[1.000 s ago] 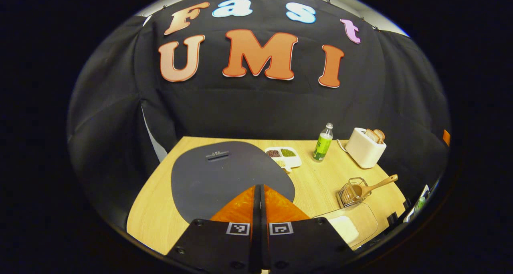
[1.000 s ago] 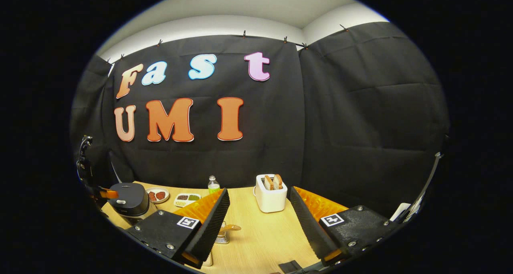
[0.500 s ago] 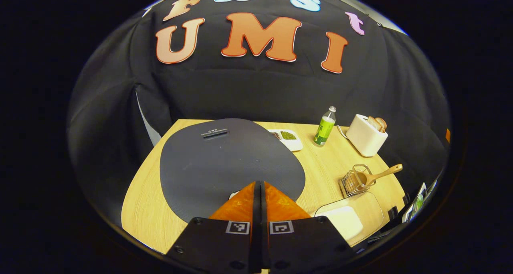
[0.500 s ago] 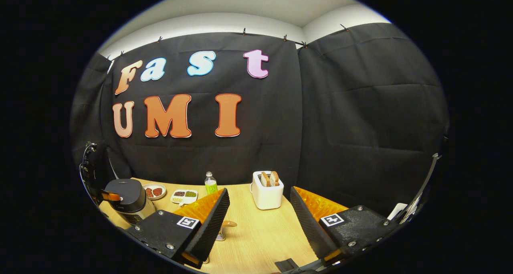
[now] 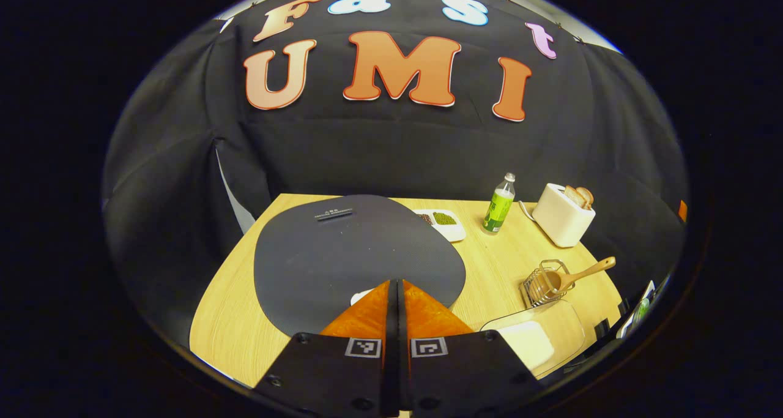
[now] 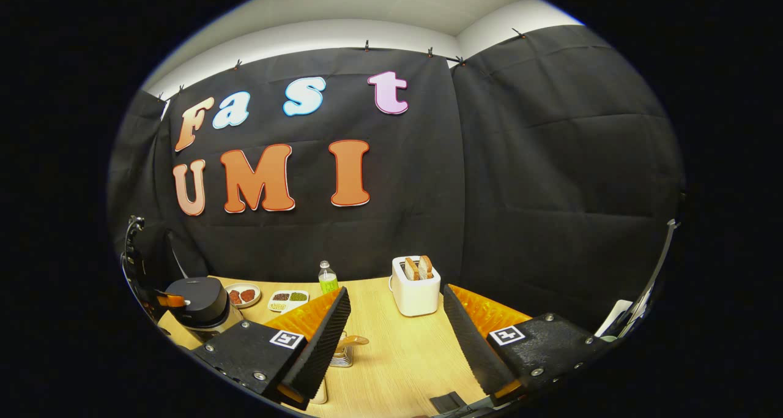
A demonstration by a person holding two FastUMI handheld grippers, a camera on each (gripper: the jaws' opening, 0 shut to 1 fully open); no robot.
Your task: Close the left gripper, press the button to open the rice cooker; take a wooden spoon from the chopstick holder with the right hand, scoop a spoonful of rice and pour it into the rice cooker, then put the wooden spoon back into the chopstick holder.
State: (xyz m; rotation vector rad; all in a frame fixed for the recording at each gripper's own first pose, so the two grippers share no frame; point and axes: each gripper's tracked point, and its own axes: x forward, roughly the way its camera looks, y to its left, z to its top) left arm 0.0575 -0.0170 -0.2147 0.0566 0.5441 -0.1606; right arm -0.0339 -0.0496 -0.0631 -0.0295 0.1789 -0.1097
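Right over the rice cooker (image 5: pixel 361 253) the left tool (image 5: pixel 395 289) hovered, fingers pressed together, button (image 5: pixel 361 296) just beneath its tips. Right tool (image 6: pixel 396 329) stood apart, wooden spoon (image 6: pixel 353 342) just ahead-left.

Dark grey rice cooker (image 5: pixel 355 253), light wood table (image 5: pixel 489 271), white toaster (image 6: pixel 415 288), green bottle (image 5: pixel 499 205)

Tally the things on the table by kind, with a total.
Rice cooker: 1
Toaster: 1
Bottle: 1
Food dishes: 2
Chopstick holder: 1
Wooden spoon: 1
Clear container: 1
Total: 8
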